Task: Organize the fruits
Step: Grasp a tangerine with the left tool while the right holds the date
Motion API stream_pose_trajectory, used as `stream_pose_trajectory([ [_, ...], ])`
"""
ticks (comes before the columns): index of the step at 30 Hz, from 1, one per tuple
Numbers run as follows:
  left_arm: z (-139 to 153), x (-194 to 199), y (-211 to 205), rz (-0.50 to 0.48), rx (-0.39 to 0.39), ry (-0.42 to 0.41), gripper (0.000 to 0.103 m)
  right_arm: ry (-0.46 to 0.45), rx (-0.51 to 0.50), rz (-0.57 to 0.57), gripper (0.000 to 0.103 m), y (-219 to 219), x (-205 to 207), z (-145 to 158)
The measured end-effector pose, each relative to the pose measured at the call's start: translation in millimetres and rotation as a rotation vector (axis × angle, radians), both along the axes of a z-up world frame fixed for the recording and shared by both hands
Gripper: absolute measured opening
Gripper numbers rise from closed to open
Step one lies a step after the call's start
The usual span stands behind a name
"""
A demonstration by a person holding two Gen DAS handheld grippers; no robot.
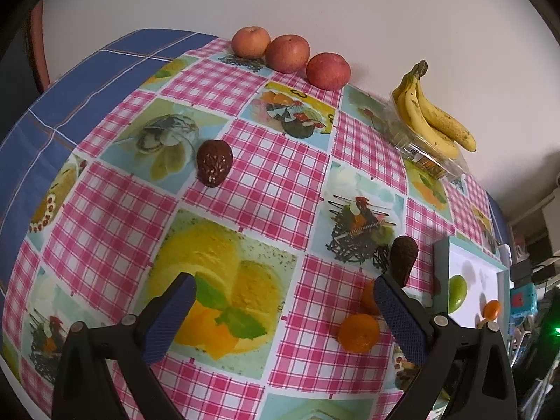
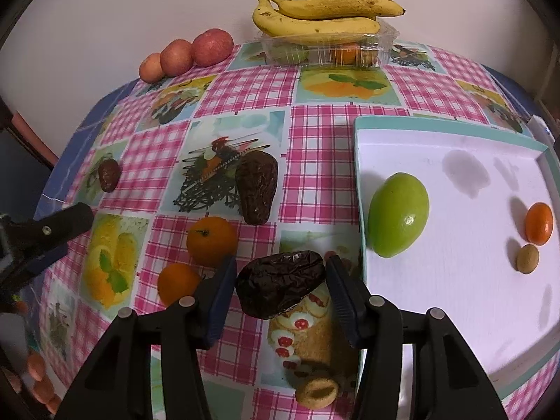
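My right gripper (image 2: 280, 287) is shut on a dark wrinkled avocado (image 2: 280, 288) and holds it just left of the white tray (image 2: 455, 301). The tray holds a green fruit (image 2: 397, 214), a small orange fruit (image 2: 539, 223) and a small tan fruit (image 2: 527, 258). My left gripper (image 1: 283, 308) is open and empty above the checked tablecloth. Two oranges (image 2: 211, 240) (image 2: 178, 282) and another dark avocado (image 2: 257, 187) lie on the cloth. A third dark avocado (image 1: 213, 167) lies further left.
Three red apples (image 1: 289, 53) stand in a row at the table's far edge by the wall. Bananas (image 2: 322, 14) rest on a clear plastic box (image 2: 329, 50) holding fruit. The left gripper shows at the left of the right wrist view (image 2: 52, 234).
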State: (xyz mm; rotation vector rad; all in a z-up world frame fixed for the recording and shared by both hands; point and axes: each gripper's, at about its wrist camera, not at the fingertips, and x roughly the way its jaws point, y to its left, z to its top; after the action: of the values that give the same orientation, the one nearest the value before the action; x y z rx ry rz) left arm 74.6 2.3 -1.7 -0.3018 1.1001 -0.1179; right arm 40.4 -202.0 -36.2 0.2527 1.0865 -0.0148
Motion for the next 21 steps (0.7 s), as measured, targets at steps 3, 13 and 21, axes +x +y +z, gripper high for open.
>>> stream_pose_trajectory([
  [3, -1.3, -1.6, -4.6, -0.006, -0.011, 0.007, 0.101, -0.022, 0.01, -0.014, 0.054, -5.2, -3.7, 8.0],
  [13, -14.9, -8.9, -43.9, -0.114, -0.056, 0.072, 0.083, -0.129, 0.006, -0.106, 0.054, -45.8, -24.6, 44.3],
  [21, -30.3, -12.1, -68.4, -0.185, -0.081, 0.135, 0.046, -0.127, 0.036, -0.211, 0.054, -86.0, -37.3, 41.0],
])
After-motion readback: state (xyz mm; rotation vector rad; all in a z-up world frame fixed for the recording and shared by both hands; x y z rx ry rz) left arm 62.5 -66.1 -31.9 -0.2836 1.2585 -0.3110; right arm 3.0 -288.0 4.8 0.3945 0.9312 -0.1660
